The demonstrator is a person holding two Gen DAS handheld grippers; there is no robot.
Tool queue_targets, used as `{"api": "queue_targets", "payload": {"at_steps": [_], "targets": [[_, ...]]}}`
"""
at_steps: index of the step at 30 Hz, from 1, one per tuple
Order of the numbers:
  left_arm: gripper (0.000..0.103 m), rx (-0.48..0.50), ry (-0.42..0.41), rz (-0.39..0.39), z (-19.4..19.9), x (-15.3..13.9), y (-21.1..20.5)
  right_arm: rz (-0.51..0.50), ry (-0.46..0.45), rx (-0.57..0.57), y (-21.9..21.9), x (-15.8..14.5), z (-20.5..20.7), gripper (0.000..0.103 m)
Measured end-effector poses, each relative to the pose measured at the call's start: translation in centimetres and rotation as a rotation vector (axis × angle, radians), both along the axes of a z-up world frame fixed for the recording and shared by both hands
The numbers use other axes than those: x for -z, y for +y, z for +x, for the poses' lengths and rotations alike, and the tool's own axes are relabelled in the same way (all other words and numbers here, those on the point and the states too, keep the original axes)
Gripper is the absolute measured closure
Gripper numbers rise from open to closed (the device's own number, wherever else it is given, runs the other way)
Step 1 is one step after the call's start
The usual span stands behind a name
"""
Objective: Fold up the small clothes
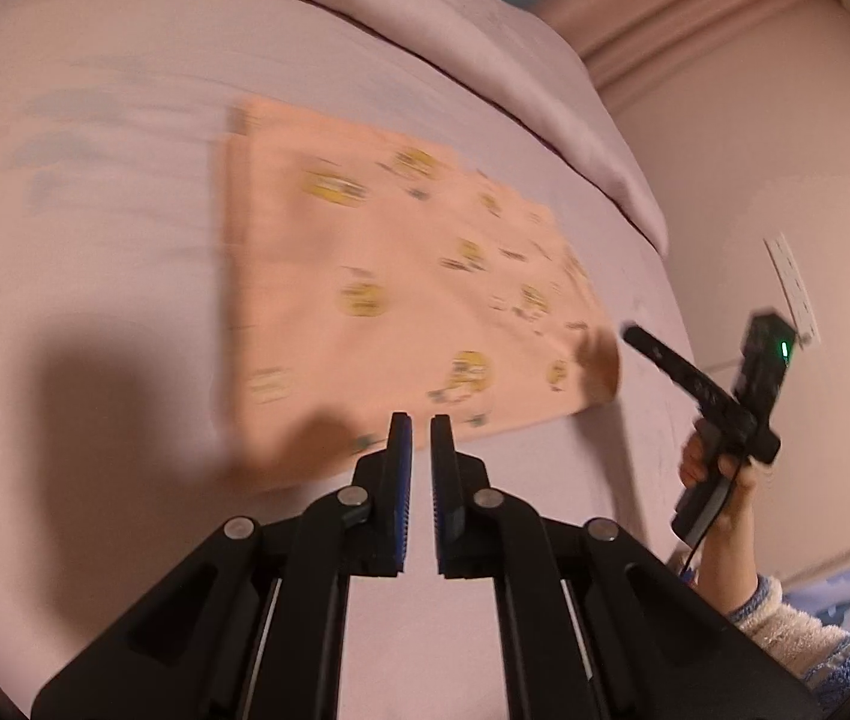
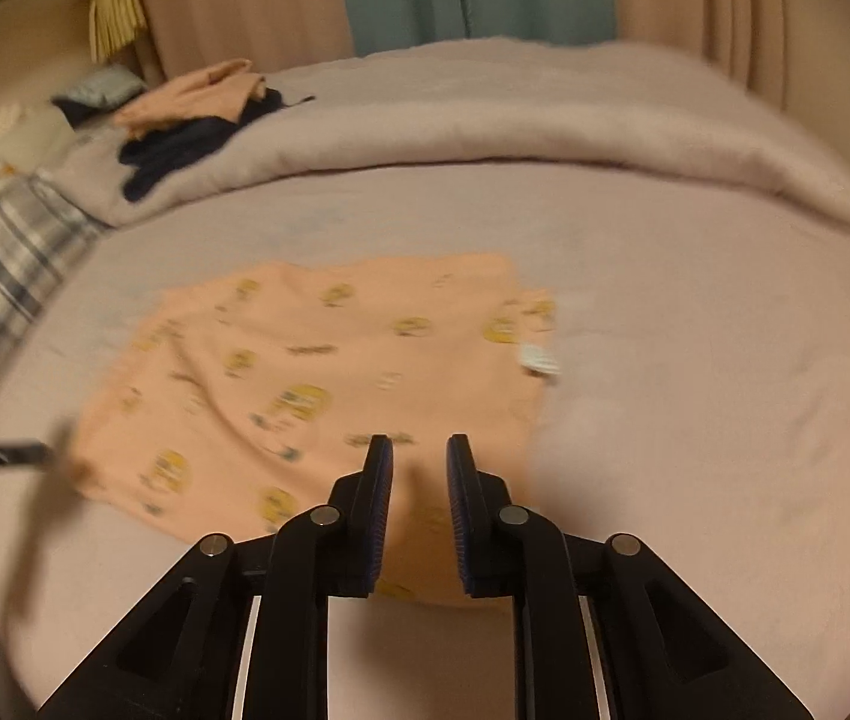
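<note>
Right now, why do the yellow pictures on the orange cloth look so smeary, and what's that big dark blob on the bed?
Left wrist view: the peach printed cloth is smeared by motion blur, while the left gripper looks sharp; the dark blob is a shadow on the bedsheet. Right wrist view: the cloth is blurred too, and the fisheye lens bends the bed's edges.

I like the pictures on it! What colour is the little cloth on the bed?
The small flat cloth is peach-orange with yellow cartoon prints, clearest in the right wrist view.
</note>
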State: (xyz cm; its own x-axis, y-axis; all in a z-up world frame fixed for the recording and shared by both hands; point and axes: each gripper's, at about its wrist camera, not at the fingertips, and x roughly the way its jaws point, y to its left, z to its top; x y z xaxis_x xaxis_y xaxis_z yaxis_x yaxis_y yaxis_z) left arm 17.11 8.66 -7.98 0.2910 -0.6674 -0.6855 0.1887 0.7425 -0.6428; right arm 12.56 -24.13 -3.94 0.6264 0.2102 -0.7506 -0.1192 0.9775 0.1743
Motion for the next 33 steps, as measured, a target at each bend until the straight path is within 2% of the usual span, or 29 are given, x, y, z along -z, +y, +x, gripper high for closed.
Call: {"api": "queue_targets", "payload": {"at_steps": [2, 4, 5, 6, 8, 10, 11, 20, 22, 23, 27, 29, 30, 33], "targets": [[0.098, 0.032, 0.021, -0.014, 1.1, 1.1, -2.1, 0.034, 0.006, 0.024, -0.7, 0.2, 1.6, 0.085], [0.098, 0.047, 0.051, -0.026, 2.0, 2.4, -3.7, 0.063, 0.023, 0.055, -1.1, 0.2, 2.7, 0.077], [0.098, 0.053, 0.063, -0.025, 2.5, 2.9, -4.3, 0.098, 0.043, 0.071, -1.8, 0.4, 3.7, 0.064], [0.098, 0.059, 0.074, -0.019, 2.9, 3.5, -4.9, 0.138, 0.053, 0.086, -2.6, 0.5, 4.9, 0.057], [0.096, 0.063, 0.082, -0.009, 3.5, 3.8, -5.8, 0.18, 0.042, 0.094, -3.2, 0.5, 6.5, 0.057], [0.087, 0.064, 0.089, -0.014, 3.8, 4.2, -5.9, 0.191, 0.04, 0.099, -3.7, 0.7, 8.0, 0.057], [0.085, 0.061, 0.093, -0.023, 3.9, 4.4, -5.9, 0.205, 0.046, 0.091, -3.7, 1.1, 9.1, 0.057], [0.084, 0.057, 0.095, -0.019, 4.3, 5.6, -4.8, 0.182, 0.117, 0.045, -2.7, 3.6, 13.5, 0.057], [0.084, 0.054, 0.098, -0.025, 4.4, 5.8, -4.9, 0.148, 0.122, 0.03, -2.3, 3.7, 13.8, 0.077], [0.084, 0.051, 0.099, -0.029, 4.5, 5.9, -5.1, 0.116, 0.118, 0.013, -1.8, 3.7, 13.8, 0.096], [0.084, 0.049, 0.106, -0.042, 4.4, 6.1, -4.4, 0.041, 0.037, -0.027, -1.0, 1.9, 13.3, 0.099], [0.084, 0.05, 0.107, -0.041, 4.4, 6.2, -4.3, -0.007, 0.001, -0.007, -1.2, 1.2, 13.4, 0.099], [0.084, 0.048, 0.11, -0.042, 4.4, 6.3, -4.3, -0.07, -0.014, 0.029, -1.1, 0.9, 13.5, 0.099], [0.084, 0.044, 0.118, -0.05, 4.4, 6.4, -4.2, -0.148, 0.028, 0.064, -1.1, 1.8, 14.9, 0.099]]}}
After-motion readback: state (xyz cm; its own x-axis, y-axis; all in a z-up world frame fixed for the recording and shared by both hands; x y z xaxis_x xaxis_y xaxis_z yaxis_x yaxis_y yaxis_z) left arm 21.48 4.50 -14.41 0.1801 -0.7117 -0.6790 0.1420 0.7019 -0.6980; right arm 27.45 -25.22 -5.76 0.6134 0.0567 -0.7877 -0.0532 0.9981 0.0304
